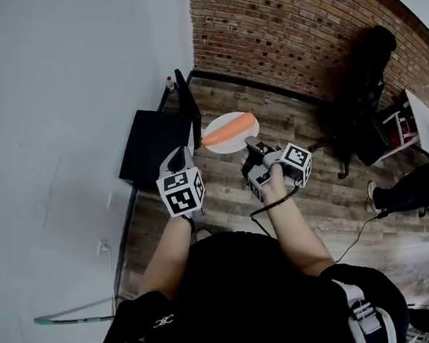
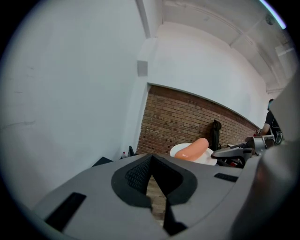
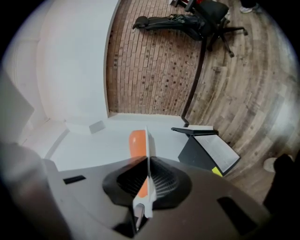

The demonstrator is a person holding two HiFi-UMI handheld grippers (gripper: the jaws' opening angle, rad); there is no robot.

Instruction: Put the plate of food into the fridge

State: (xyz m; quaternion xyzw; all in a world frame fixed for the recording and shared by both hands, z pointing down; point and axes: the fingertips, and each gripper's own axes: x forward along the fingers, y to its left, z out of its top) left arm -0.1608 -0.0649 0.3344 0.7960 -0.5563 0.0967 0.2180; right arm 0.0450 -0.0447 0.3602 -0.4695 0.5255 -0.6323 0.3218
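Head view: two grippers are held out in front of the person over the wood floor (image 1: 305, 189). The right gripper (image 1: 251, 143) is clamped on the near rim of a white plate (image 1: 231, 146), which is carried in the air at the gripper's 11 o'clock. One long orange piece of food (image 1: 229, 129) is seen lying across the plate. The left gripper (image 1: 181, 159) is held just beside the plate, at its 8 o'clock, and no contact with it can be made out.

A small black fridge (image 1: 152, 142) is noted on the floor against the white wall (image 1: 59, 106), at 10 o'clock from the left gripper, with its door (image 1: 188, 106) standing open. The plate is outside the fridge, at the door's 4 o'clock. A brick wall (image 1: 276, 27) is recorded at 12 o'clock and a black office chair (image 1: 359, 117) at 3 o'clock.

Left gripper view: the left gripper's (image 2: 151, 161) fingers are brought together at the tips, with nothing between them. The plate (image 2: 177, 150) and food (image 2: 194, 147) are seen at 1 o'clock.

Right gripper view: the plate (image 3: 148, 145) is seen edge-on, gripped between the right gripper's (image 3: 147, 173) pads, with the food (image 3: 137, 140) on its left face. The fridge (image 3: 194, 154) lies at 3 o'clock.
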